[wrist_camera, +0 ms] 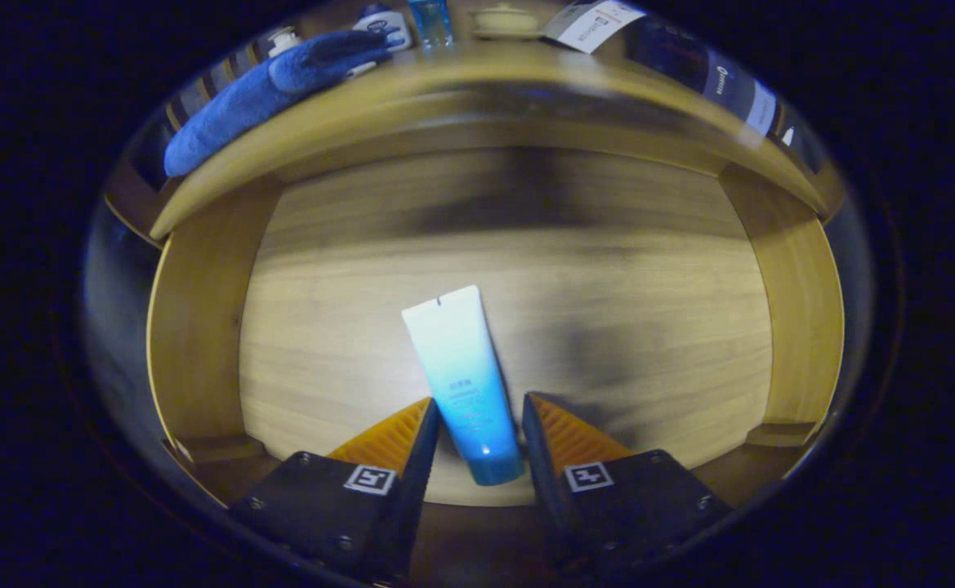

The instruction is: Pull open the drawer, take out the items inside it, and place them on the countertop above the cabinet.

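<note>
White-to-blue gradient tube [465,384] on a pale wood-grain drawer [346,269]; dark blue towel [269,90] on the tan countertop [477,77].

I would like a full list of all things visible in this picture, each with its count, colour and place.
white-to-blue plastic tube: 1, white fading to blue, lying on the drawer floor, its blue cap end between the tool's fingers
open wooden drawer: 1, light wood, pulled out below the countertop
wooden countertop: 1, light wood, above the drawer
blue folded towel: 1, blue, on the countertop's near edge
white bottle with dark label: 1, behind the towel
clear blue bottle: 1, beside the white bottle
small beige lidded dish: 1, beside the blue bottle
dark boxes with white labels: at least 2, beyond the dish
tool: 1, fingers apart on both sides of the tube; contact unclear
</note>
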Tool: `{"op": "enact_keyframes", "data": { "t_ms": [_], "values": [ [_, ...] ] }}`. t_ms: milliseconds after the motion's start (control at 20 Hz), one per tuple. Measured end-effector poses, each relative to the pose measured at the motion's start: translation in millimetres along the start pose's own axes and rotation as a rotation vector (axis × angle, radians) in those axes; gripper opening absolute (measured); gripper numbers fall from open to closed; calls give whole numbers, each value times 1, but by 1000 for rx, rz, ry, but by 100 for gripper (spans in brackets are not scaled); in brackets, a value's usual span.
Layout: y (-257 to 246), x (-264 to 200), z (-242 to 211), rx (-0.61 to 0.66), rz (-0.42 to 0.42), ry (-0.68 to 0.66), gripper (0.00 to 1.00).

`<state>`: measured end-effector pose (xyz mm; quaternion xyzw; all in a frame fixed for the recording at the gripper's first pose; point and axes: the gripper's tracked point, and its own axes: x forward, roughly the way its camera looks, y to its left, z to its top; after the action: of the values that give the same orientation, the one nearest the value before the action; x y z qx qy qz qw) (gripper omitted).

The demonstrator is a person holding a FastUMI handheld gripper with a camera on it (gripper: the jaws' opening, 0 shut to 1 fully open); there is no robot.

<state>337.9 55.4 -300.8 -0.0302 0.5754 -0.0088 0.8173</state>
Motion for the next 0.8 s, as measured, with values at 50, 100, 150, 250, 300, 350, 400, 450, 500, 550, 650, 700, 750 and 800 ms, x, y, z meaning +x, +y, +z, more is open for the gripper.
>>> {"op": "enact_keyframes", "data": {
  "t_ms": [50, 100, 150, 250, 300, 350, 400, 450, 500, 550, 650, 700, 750, 800],
  "values": [
    [-7, -5, 3, -19, -25, -7, 44],
    [-7, -4, 7, -6, -27, -29, 44],
    [-7, -5, 11, 14, -15, -71, 38],
    [-17, -18, 22, 36, -16, -180, 38],
    [-26, -26, 27, 46, -39, -228, 38],
    [-34, -23, 29, 56, -45, -267, 38],
    [-37, -28, 29, 64, -42, -307, 38],
    [-41, -33, 29, 75, -39, -351, 38],
    [-47, -39, 33, 74, -43, -401, 38],
    [-52, -48, 34, 63, -49, -455, 38],
    [-55, -68, 36, 51, -33, -571, 38],
    [-53, -78, 35, 54, -11, -620, 38],
    [-50, -88, 36, 61, 10, -665, 38],
    [-51, -98, 36, 79, 25, -707, 38]
  ]
}}
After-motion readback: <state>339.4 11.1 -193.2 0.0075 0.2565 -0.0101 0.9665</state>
